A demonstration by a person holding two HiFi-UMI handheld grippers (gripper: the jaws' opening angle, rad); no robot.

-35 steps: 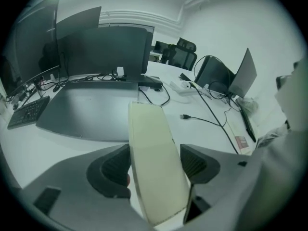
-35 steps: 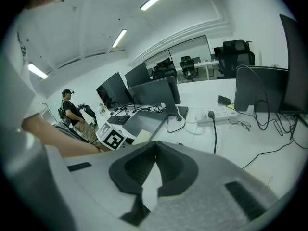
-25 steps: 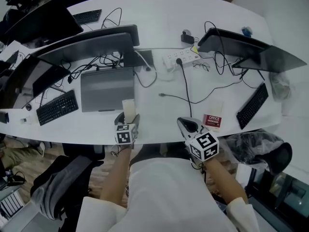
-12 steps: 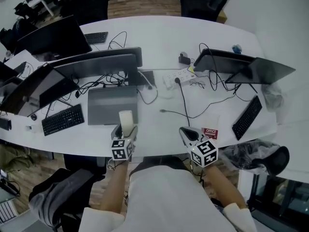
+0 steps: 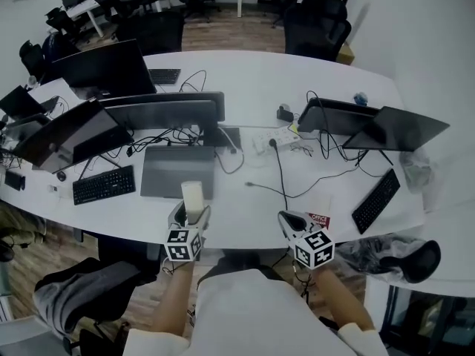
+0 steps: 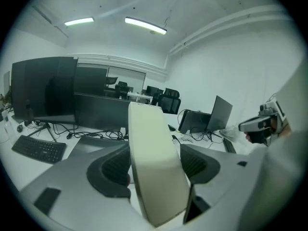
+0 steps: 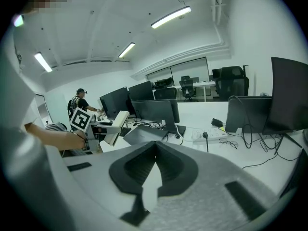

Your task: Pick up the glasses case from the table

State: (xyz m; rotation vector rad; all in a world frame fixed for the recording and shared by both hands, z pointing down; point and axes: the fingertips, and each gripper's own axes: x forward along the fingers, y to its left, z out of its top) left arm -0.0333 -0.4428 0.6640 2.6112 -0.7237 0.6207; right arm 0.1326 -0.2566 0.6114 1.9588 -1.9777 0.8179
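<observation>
The left gripper (image 5: pixel 188 217) sits at the lower middle of the head view, just left of centre. Its two jaws are clamped on the glasses case (image 6: pixel 153 167). The case is a pale, rounded, oblong box standing nearly upright between the dark pads and leaning a little to the left in the left gripper view. Its upper end rises well above the jaws. In the right gripper view the case shows at the left, held in the air just off the near edge of the table (image 5: pixel 245 73).

The right gripper (image 7: pixel 155 163) is at the lower middle of the head view, right of centre. Its pads are pressed together with nothing between them.

On the white table, a closed grey laptop (image 5: pixel 177 182) lies just beyond the case. A black keyboard (image 5: pixel 104 185) is to its left, and dark monitors (image 5: pixel 163 113) stand behind it. A white power strip (image 5: pixel 276 137) lies near the middle. A red card (image 5: pixel 319 219) lies just beside the right gripper, and a second keyboard (image 5: pixel 378 200) lies at the right.
</observation>
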